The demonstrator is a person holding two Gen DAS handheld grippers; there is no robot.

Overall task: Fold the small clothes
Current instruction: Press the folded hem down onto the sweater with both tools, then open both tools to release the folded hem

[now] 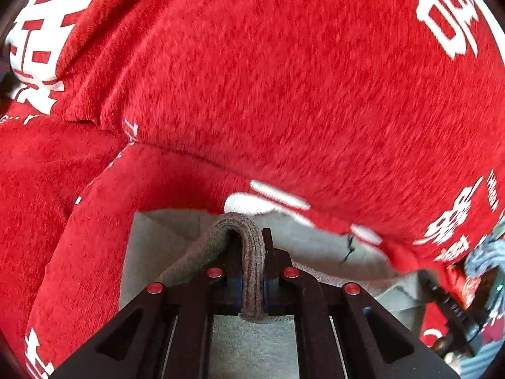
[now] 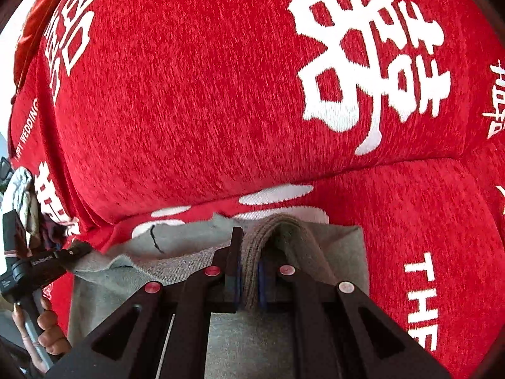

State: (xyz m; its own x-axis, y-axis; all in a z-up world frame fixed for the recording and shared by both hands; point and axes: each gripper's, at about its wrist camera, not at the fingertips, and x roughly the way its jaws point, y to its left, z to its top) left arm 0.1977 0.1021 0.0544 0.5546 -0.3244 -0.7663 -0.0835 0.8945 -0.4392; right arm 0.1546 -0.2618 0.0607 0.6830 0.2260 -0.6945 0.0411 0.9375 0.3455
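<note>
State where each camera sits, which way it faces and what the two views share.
Left wrist: rides the left gripper, looking along fingers shut on the grey garment, toward the red cushion.
Right wrist: rides the right gripper, likewise clamped on the garment's ribbed edge; the left gripper and the person's hand show at lower left.
Shared: grey garment, red cushion.

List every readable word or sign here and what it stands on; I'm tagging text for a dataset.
"HAPPY WEDDING", first letter cut off: red cloth, left edge of the right wrist view.
"THE": same cloth, lower right.
Large white double-happiness signs: same cloth, both views.
Small white brand on the left gripper: too blurred.
Grey garment: no text.
</note>
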